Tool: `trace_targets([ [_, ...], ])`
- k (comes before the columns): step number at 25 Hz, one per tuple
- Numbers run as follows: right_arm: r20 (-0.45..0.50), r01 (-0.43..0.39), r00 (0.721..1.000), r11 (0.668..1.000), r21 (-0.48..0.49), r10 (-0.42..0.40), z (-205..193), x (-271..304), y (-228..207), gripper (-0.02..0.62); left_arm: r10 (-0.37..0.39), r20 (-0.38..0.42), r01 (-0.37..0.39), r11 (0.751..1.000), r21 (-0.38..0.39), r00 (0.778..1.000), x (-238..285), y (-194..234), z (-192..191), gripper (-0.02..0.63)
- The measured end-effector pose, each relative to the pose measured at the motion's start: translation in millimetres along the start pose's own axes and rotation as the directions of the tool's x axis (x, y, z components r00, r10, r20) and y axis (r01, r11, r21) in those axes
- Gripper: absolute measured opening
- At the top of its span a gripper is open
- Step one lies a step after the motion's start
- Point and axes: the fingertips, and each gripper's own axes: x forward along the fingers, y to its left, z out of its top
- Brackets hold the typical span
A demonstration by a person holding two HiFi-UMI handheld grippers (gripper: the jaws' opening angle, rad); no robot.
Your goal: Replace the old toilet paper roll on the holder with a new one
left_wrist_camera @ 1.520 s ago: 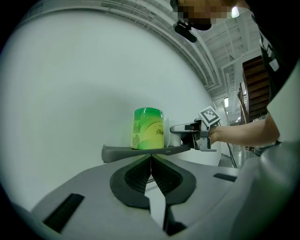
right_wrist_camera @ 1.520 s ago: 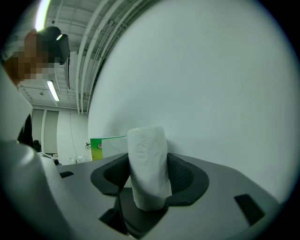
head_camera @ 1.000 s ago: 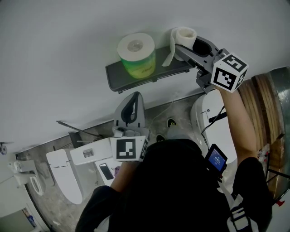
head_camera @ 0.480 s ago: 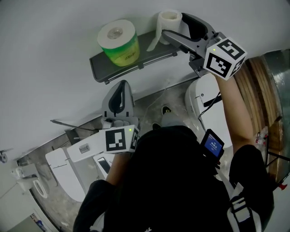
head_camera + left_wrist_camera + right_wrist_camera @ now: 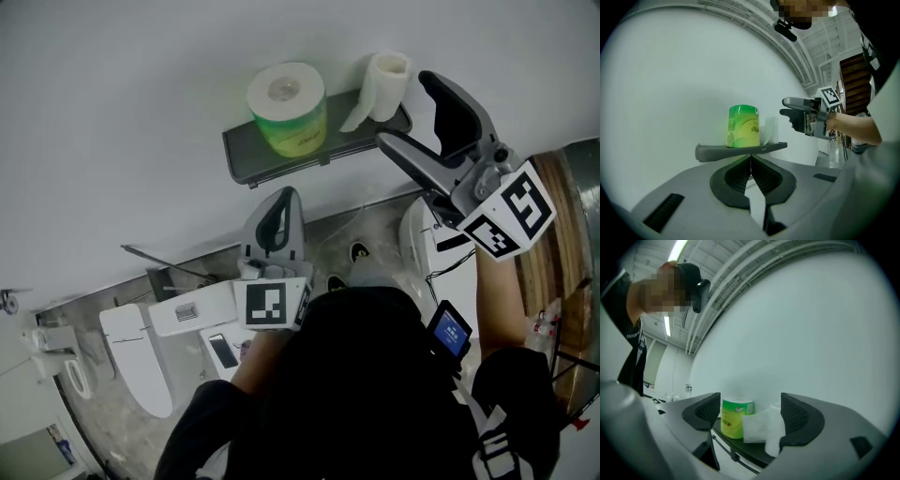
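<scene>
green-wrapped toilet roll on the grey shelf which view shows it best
Head view: the green-wrapped toilet roll stands unobstructed on the grey shelf, top and wrapper visible. Left gripper view shows it whole, side-on only. In the right gripper view a loose white paper sheet covers part of it.

Green roll [image 5: 735, 420], white roll [image 5: 761, 427], shelf [image 5: 746, 449]
</scene>
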Motion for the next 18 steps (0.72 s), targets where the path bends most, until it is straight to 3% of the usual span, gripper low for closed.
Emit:
trace_targets([
  [3,0.013,-0.083,0.997,0.995,0.054,0.082,-3,13,38,0.380,0.006,-0.016,-0.006,1.000,0.005,1.000,-3,3,-4,0.022],
  [6,-0.080,-0.123,0.989,0.992,0.006,0.124,-29,42,72,0.383,0.016,-0.015,-0.016,1.000,-0.008,1.000,-4,5,-3,0.022],
  [9,-0.220,-0.053,0.975,0.995,-0.087,0.032,-57,70,79,0.401,0.039,-0.017,-0.039,0.999,-0.008,0.999,-8,8,2,0.021],
  [12,-0.265,0.063,0.960,0.993,-0.097,-0.087,-67,86,65,0.414,0.058,-0.019,-0.058,0.998,-0.007,0.998,-13,13,4,0.022],
  [18,-0.274,0.115,0.954,0.993,-0.037,-0.121,-71,103,55,0.416,0.079,-0.020,-0.079,0.997,-0.013,0.997,-23,23,-1,0.021],
])
